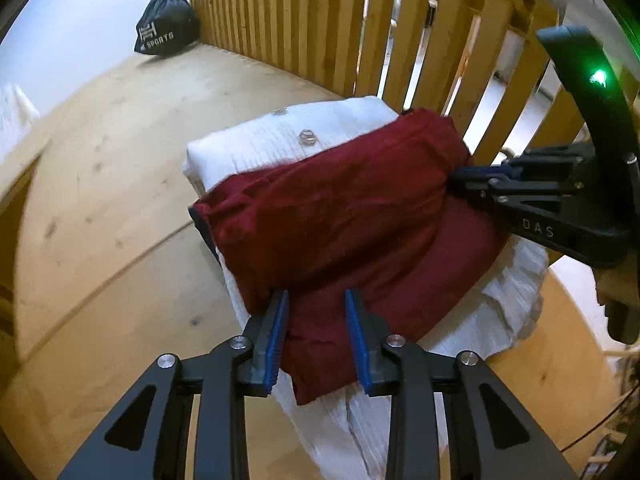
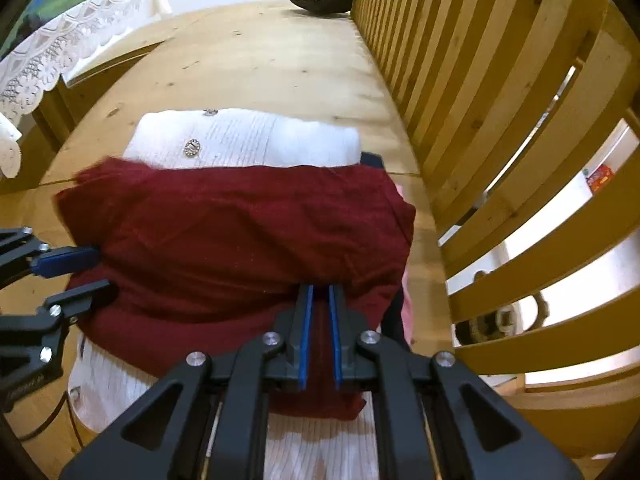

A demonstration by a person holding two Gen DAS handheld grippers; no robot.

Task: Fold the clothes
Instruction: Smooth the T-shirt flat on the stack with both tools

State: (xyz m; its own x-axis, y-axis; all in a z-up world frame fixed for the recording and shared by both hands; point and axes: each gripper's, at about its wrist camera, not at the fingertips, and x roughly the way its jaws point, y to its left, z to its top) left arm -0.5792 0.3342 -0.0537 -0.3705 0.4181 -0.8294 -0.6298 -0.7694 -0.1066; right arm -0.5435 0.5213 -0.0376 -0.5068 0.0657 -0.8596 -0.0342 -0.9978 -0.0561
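nearest in the left wrist view, the left gripper (image 1: 316,320) has its blue-padded jaws set a moderate way apart, straddling the near edge of a folded dark red garment (image 1: 340,216), with a thick fold of the cloth lying between the pads. in the right wrist view the right gripper (image 2: 319,320) has its jaws drawn narrow, pinching a thin fold at the near edge of that same red garment (image 2: 240,232). the red piece sits on top of a folded white ribbed garment (image 2: 248,136) with metal buttons, whose far part and near part both show from under it. the stack rests on a pale wooden floor (image 1: 120,160), just beside a wooden slatted railing (image 2: 480,80) on the right. far off, against the railing's end, stands a black sports bag (image 1: 166,26). a white lace cloth (image 2: 60,48) hangs at the far left.
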